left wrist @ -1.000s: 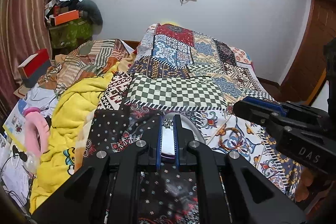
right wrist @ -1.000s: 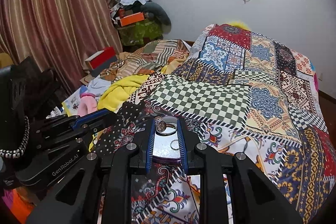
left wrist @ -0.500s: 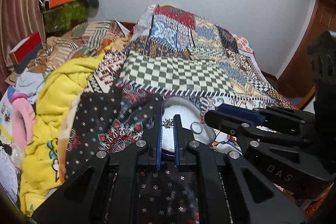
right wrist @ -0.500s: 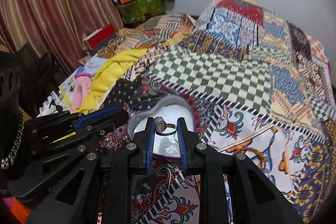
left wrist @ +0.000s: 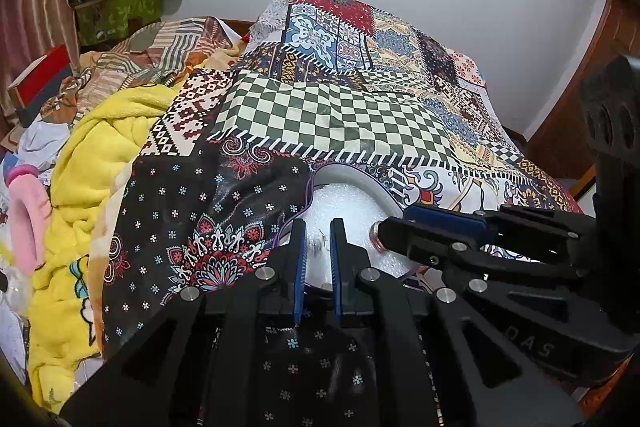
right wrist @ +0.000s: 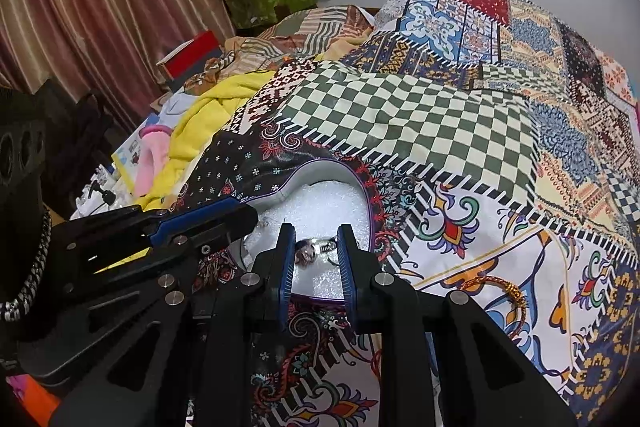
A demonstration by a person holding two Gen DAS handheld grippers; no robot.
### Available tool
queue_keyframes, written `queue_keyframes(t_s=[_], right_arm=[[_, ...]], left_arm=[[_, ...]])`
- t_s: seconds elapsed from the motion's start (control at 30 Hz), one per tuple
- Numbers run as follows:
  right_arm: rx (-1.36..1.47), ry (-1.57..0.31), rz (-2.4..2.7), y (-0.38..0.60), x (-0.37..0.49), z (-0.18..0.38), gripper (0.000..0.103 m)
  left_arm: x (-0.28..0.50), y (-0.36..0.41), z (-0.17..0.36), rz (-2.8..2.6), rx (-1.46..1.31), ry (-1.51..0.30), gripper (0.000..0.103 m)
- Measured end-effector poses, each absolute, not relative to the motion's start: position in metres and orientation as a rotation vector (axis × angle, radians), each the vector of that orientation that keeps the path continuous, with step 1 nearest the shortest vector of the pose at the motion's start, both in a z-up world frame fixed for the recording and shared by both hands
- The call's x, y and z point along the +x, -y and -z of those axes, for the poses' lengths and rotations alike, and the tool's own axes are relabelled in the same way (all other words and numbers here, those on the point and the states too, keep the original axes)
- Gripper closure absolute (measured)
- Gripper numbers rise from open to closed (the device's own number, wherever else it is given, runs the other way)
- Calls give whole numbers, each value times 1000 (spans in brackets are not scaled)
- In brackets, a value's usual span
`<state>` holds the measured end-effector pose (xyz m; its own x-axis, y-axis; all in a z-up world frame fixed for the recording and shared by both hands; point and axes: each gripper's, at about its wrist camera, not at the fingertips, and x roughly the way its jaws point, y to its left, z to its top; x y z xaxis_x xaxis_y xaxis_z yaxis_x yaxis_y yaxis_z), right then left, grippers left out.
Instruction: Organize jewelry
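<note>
Right gripper (right wrist: 316, 253) hangs low over the heart-shaped box (right wrist: 320, 199) on the bed (right wrist: 420, 115), w/ jaws narrow around a stone-set ring (right wrist: 310, 250), prob. to seat it in the white foam. Left gripper (left wrist: 318, 247) sits alongside, jaws narrow; can't tell what's betw. them.

The bedspread (right wrist: 404, 115) is matt printed cloth. The box (right wrist: 320, 203) has a white, grainy foam lining. The ring (right wrist: 316, 247) is shiny metal. Each gripper (right wrist: 316, 255) is matt black plastic with bright metal screws; the blanket (left wrist: 100, 155) is fuzzy yellow fleece.
</note>
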<state>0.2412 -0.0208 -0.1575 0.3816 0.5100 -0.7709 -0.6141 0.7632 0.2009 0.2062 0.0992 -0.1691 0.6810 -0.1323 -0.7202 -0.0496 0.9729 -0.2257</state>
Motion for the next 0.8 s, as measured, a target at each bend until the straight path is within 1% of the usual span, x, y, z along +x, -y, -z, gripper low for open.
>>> queue_keyframes(t_s=[0.2,0.27,0.33,0.4,0.43,0.8], right_arm=[[-125,-949,-716,22,241,154,83],[-112,-963,-711,24,241,152,80],[-98,-968,-703,27,240,149,75],[-89,-952,-685,33,238,143,73],[-88,-945,-680,35,237,141,71],[-82,-808,-615,73,206,89,70]], left_arm=[[206,-101,166,33,-234,-824,95],[205,-102,164,32,-238,-826,94],[203,-102,161,34,-240,-822,86],[200,-101,157,23,-236,-810,74],[198,-101,154,20,-234,-803,73],[173,-93,116,20,-221,-738,72]])
